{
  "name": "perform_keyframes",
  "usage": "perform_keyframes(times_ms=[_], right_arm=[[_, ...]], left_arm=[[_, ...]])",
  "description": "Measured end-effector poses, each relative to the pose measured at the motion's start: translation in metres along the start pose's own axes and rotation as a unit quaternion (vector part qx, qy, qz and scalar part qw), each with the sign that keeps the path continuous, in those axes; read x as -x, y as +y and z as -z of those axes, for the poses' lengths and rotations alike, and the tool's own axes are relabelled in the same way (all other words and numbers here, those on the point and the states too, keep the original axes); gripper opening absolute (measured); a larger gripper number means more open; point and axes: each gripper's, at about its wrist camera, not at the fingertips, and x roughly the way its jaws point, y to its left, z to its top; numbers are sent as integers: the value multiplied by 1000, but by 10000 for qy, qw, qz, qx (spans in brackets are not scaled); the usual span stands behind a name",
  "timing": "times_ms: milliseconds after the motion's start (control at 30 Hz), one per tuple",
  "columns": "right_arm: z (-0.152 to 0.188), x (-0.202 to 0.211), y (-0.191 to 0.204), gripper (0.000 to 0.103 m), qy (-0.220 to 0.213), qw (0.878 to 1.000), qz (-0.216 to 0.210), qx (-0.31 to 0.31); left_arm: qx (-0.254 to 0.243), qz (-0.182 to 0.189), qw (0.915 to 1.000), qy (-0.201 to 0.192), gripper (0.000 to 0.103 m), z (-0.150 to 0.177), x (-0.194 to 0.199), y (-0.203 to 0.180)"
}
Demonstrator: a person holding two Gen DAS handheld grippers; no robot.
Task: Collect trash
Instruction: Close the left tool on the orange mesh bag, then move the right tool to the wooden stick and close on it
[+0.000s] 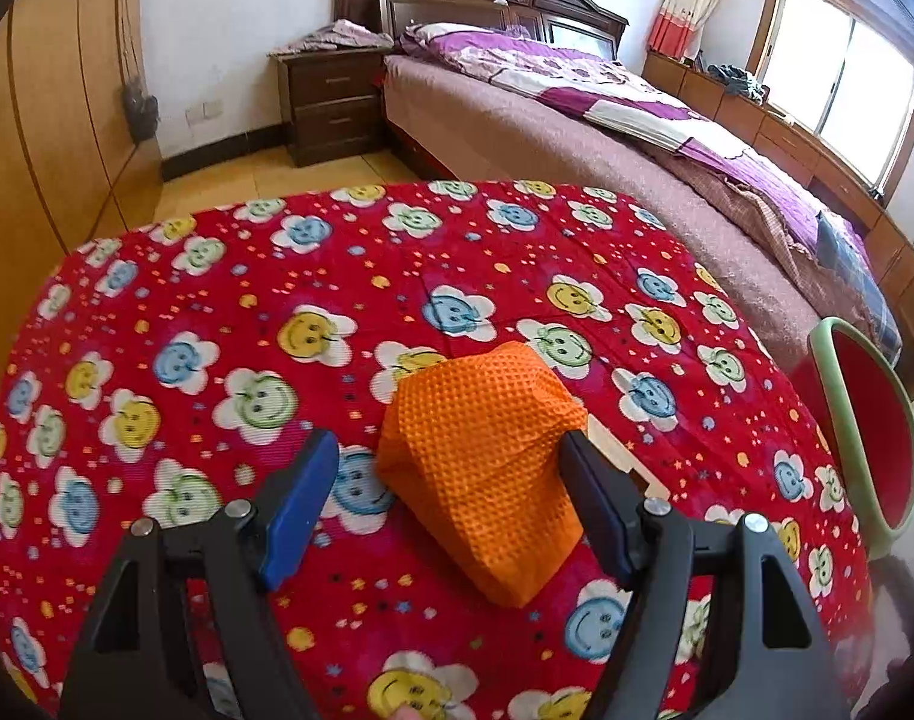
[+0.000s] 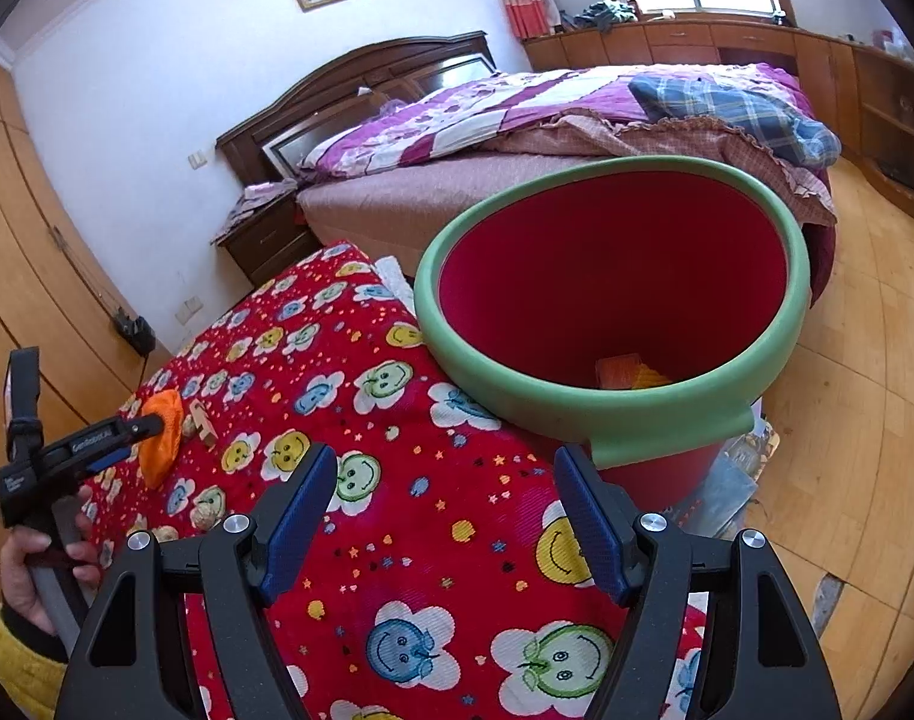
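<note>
While jaws stand apart, orange cloth (image 1: pixel 487 474) between left hand-held gripper (image 1: pixel 451 450) fingers.

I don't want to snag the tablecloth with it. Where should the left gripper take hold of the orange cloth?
Grip the raised hump of the orange cloth, coming from above: it stands up off the tablecloth, and the open left gripper already straddles it.
</note>
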Motion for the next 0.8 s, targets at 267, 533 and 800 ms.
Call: perform_keyframes(times_ms=[267,533,800], right_arm=[[1,-5,1,76,75,10000,6,16],[0,-2,11,76,73,9999,-57,79],[-9,-3,43,76,146,9987,-374,308]], left_arm=[[315,387,9986,175,62,0,-8,-2],[189,814,9964,-141,15,-1,19,-1],[68,706,9962,-506,11,-2,56,14]])
